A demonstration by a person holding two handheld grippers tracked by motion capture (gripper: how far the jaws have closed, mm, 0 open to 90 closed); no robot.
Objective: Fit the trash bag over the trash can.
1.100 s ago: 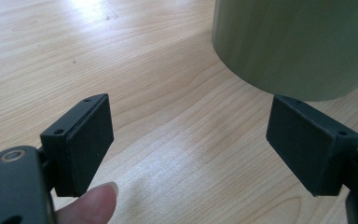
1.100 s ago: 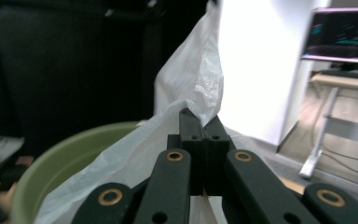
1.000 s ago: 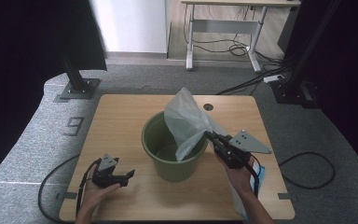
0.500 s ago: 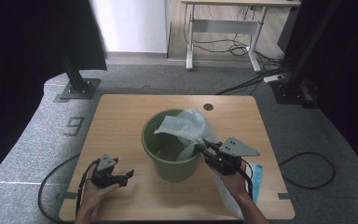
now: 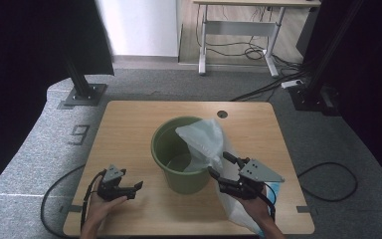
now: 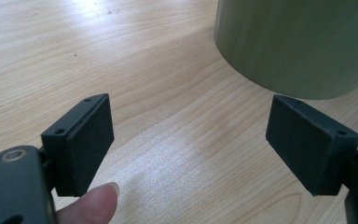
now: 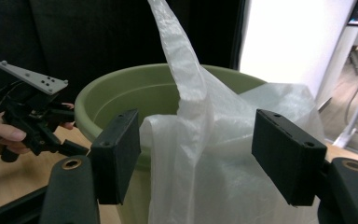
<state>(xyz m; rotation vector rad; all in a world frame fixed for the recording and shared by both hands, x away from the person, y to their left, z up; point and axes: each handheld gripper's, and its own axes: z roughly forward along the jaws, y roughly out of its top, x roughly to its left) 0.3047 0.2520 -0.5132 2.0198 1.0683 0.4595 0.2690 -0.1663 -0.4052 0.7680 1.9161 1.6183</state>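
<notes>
right gripper (image 5: 224, 167) spread open at the plastic bag (image 5: 206, 144) draped over the green bucket's (image 5: 171, 149) rim.

in the right gripper view the two black jaws stand wide apart with the translucent bag (image 7: 205, 154) between them, not pinched; one strip of the bag rises upright above the bucket (image 7: 121, 98). part of the bag hangs down the bucket's outer wall onto the wooden table (image 5: 129, 119) beside the right hand. the left gripper (image 5: 129, 188) rests low on the table, well apart from the bag, jaws also spread with nothing between them, the bucket wall (image 6: 298, 42) just ahead.
</notes>
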